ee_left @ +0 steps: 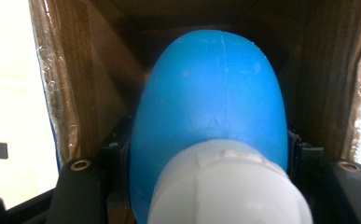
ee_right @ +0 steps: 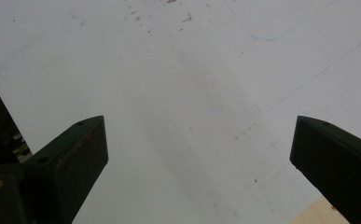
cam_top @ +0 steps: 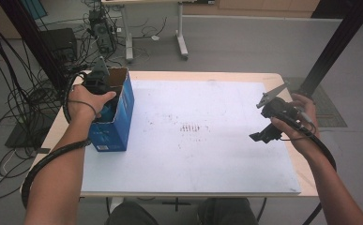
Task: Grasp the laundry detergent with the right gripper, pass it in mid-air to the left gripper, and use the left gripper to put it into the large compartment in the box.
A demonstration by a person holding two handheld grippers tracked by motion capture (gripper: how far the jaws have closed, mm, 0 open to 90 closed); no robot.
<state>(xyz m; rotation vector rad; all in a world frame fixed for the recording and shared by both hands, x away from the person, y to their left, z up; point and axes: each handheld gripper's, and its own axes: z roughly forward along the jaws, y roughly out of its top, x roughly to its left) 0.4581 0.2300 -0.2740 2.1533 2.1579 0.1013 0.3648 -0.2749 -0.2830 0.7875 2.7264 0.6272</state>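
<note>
- Left gripper view: the blue bottle (ee_left: 208,107) takes up the centre of the frame, a smooth, rounded, glossy plastic body seen from its neck end, with a faint seam line down the middle
- Its white cap (ee_left: 229,186) sits at the lower centre, matt, ribbed and domed, nearest the camera
- The left gripper (ee_left: 208,154) is clamped on the bottle, a black jaw pressing against each side of the blue body at the lower left and lower right
- The bottle is inside the box (ee_left: 318,70); brown cardboard walls surround it, with crinkled clear tape along the left and right edges of the opening
- High view: the box (cam_top: 118,124) stands upright at the left of the frame on the worktop (cam_top: 207,159), blue printed card outside, brown inside, its top open
- The left gripper (cam_top: 105,101) reaches down into that opening, held by the left hand (cam_top: 83,101)
- The worktop is a pale sheet with small dark specks, on a light wooden edge
- The right gripper (cam_top: 263,135), at the right of the frame, hangs above the sheet with its jaws wide apart and nothing between them, as the right gripper view shows
</note>
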